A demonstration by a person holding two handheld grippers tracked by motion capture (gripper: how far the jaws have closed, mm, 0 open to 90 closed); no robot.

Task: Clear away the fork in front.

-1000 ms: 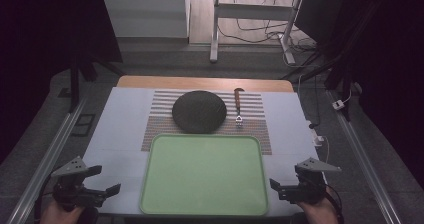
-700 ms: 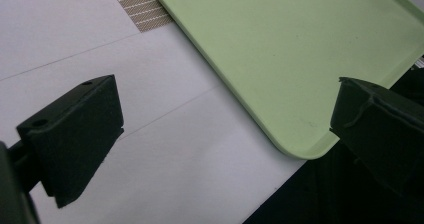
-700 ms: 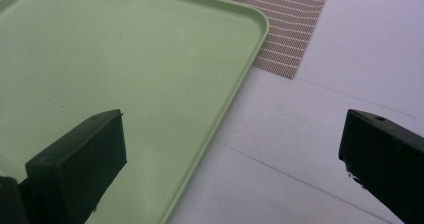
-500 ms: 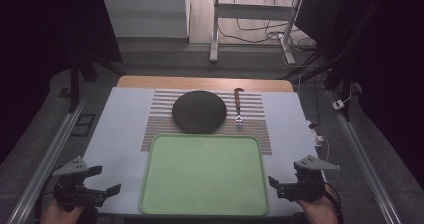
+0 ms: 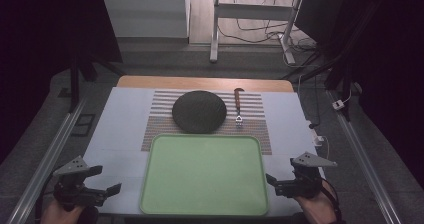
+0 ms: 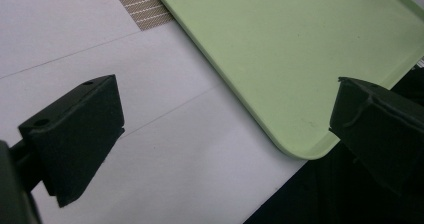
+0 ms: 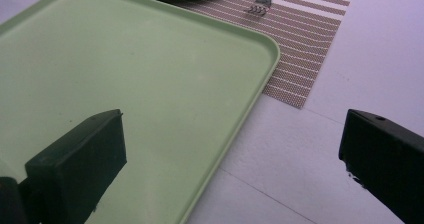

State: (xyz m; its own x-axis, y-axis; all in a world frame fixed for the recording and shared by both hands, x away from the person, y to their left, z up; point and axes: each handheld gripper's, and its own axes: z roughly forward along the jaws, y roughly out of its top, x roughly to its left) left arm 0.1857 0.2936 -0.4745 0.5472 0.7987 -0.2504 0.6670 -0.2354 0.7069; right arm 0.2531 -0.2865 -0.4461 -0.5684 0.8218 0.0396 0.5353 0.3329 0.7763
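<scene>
Left gripper [image 5: 116, 188] and right gripper [image 5: 271, 178], jaws spread wide and holding nothing, flank the green tray [image 5: 200, 174] at the table's near edge.

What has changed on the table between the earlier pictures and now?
Nothing visibly changed. The left gripper and right gripper hover open at either side of the green tray, holding nothing. The dark plate and fork lie on the striped mat as before.
</scene>
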